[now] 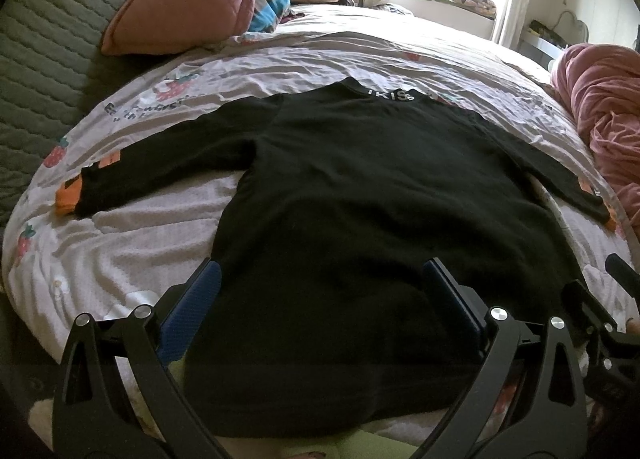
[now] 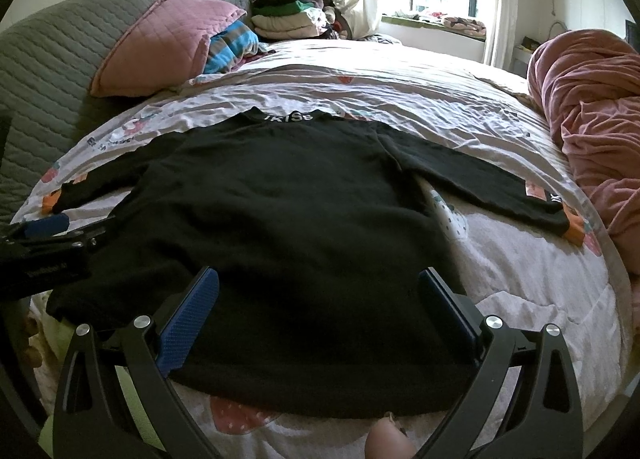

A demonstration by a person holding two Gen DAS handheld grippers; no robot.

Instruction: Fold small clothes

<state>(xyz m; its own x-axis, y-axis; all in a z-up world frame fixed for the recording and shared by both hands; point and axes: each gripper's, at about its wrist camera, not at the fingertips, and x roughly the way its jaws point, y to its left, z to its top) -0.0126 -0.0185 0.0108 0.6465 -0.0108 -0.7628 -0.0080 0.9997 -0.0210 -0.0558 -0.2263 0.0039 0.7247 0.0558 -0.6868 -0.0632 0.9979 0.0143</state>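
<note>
Here, a black sweater lies flat on the bed, sleeves spread, collar far. The left gripper and right gripper hover over its near hem, both spread wide, holding nothing. A pink pillow sits far left.

The sweater is black with orange cuffs and white lettering on its collar. The bedsheet is pale with red strawberry prints. The pillow is quilted pink, the headboard quilted grey-green, the blanket dusty pink. Each hand-held gripper's pads are textured blue.
</note>
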